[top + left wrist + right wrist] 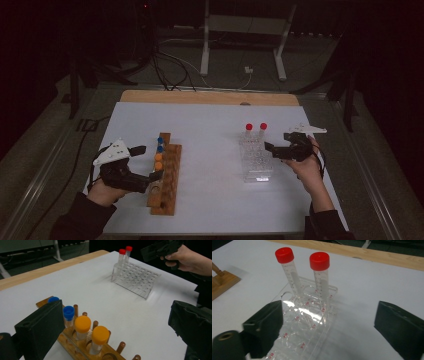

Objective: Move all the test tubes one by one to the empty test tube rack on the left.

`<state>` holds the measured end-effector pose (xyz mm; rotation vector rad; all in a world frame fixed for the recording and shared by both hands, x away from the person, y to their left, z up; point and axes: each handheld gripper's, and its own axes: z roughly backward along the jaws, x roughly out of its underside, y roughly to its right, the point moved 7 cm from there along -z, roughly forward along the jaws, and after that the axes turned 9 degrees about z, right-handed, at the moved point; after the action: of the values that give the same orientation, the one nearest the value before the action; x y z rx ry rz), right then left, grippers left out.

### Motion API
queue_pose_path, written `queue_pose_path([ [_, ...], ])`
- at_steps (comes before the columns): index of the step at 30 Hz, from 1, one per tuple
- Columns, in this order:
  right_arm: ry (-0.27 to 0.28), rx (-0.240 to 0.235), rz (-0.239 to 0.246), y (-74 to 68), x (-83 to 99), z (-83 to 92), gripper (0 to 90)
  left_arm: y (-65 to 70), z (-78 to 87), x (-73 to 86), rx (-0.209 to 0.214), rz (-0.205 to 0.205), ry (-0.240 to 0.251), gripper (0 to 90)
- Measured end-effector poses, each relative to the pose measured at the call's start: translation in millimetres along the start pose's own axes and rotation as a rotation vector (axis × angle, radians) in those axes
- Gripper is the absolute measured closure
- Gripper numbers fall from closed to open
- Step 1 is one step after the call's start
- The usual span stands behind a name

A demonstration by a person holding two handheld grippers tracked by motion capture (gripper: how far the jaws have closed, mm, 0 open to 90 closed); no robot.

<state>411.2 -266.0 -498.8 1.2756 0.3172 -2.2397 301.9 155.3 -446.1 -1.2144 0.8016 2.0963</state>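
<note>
The right gripper (278,146) is wide open with nothing between its jaws, just beside the clear plastic tube rack (256,159) near the white table's (210,130) right edge. Two red-capped clear tubes (303,275) stand at the rack's far end. The left gripper (148,162) is open around the brown wooden rack (167,180), which holds blue-capped tubes (68,315) and orange-capped tubes (91,332).

Bg around the work area: table and floor clutter.
White sheet (210,125) covers the tabletop, wood edge (210,97) bare at far side; behind it, black cables (170,70) on grey floor, white frame legs (205,50), small white plug (248,70) btwn them.
</note>
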Motion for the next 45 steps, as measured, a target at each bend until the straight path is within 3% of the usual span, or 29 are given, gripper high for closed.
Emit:
queue_pose_path([
  [6,0.003,-0.001,0.024,-5.0,-0.6,-6.7,20.5,-0.5,0.2,0.0,-0.001,0.002,0.000,1.3],
  [14,0.012,0.023,0.053,-6.1,-4.3,-21.1,47.9,0.1,0.3,-0.7,-0.005,-0.001,0.002,1.3],
  [23,0.010,0.049,0.120,-11.5,-11.5,-36.4,65.9,-0.2,-1.7,0.6,-0.008,-0.006,-0.008,1.3],
  [25,0.008,0.052,0.112,-9.6,-11.1,-37.0,69.4,-0.1,-2.1,1.0,-0.008,-0.008,-0.010,1.3],
  [30,-0.001,0.057,0.096,-6.2,-9.9,-40.0,73.6,-0.6,-1.3,0.4,-0.011,-0.007,-0.006,1.3],
  [45,0.008,0.071,0.094,-6.8,-12.5,-41.8,75.1,-2.1,-1.6,1.2,-0.018,-0.007,-0.015,1.3],
])
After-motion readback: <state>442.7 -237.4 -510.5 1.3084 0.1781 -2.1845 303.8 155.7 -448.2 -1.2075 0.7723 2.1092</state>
